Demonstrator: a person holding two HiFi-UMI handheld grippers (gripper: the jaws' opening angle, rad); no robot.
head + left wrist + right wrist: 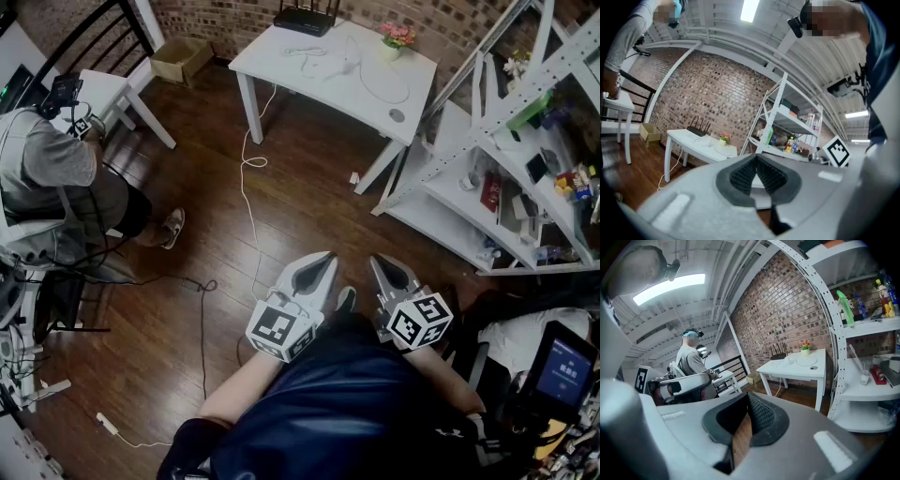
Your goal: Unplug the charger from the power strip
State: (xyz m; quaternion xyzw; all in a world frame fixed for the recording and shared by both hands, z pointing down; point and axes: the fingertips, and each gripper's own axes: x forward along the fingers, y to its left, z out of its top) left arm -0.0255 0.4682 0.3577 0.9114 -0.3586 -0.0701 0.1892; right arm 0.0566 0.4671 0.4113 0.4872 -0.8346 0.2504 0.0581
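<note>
A white table (281,58) stands far ahead against the brick wall. White cords and a small white block (349,54) lie on its top; from here I cannot tell charger from power strip. A white cable (246,164) hangs from the table and trails across the wooden floor. My left gripper (326,258) and right gripper (375,261) are held side by side close to my body, well short of the table. Both are shut with nothing between the pads. The same table shows in the left gripper view (701,140) and the right gripper view (797,366).
A black router (305,19) and a flower pot (396,37) sit on the table. White metal shelving (525,141) full of items stands at the right. A seated person (56,187) is at the left by a second white table (112,94). A small white plug lies on the floor (108,424).
</note>
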